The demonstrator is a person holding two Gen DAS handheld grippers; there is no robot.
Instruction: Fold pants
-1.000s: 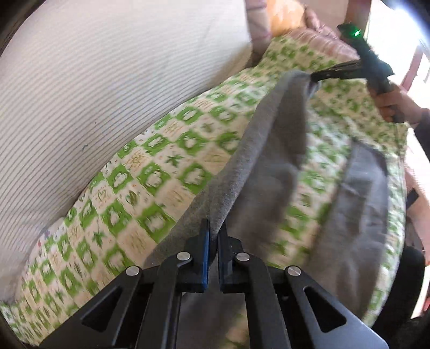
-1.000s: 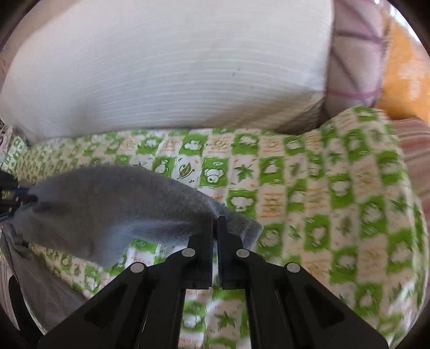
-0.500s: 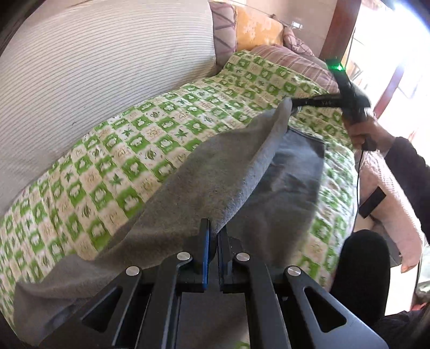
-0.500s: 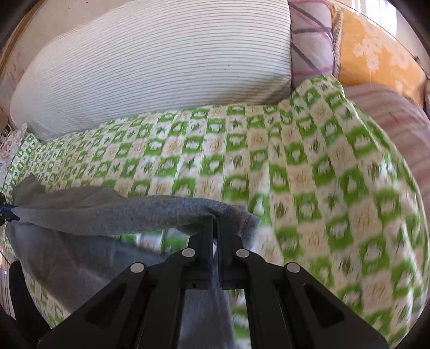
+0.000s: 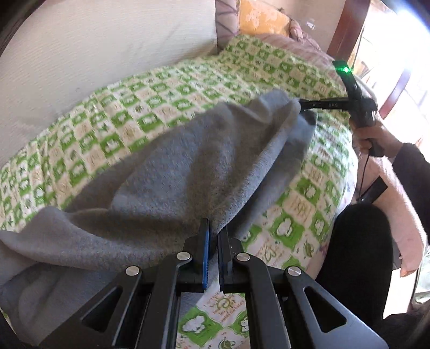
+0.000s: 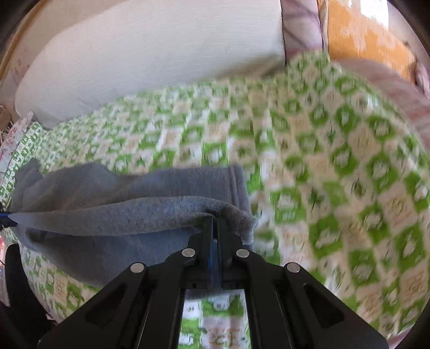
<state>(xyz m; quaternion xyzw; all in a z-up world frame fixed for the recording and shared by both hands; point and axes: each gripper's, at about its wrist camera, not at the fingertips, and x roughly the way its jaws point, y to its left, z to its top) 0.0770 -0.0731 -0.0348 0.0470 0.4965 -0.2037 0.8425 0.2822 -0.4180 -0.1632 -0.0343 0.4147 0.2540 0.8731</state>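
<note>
Grey fleece pants lie doubled over on a green-and-white checked bedcover. My left gripper is shut on the near end of the upper layer's edge. In the same view the right gripper, held by a hand, pinches the far end of that edge. In the right wrist view my right gripper is shut on a bunched corner of the pants. The held edge stretches left to the left gripper's tip at the frame border. The lower layer shows beneath it.
A big white striped pillow lies along the far side of the bed, with a purple-striped pillow and an orange one beside it. A pink blanket, a wooden post and a person's dark-clad leg are at the right.
Both grippers carried the held edge of the pants across the bed toward its near side and lower. The upper layer now sags over the lower one.
</note>
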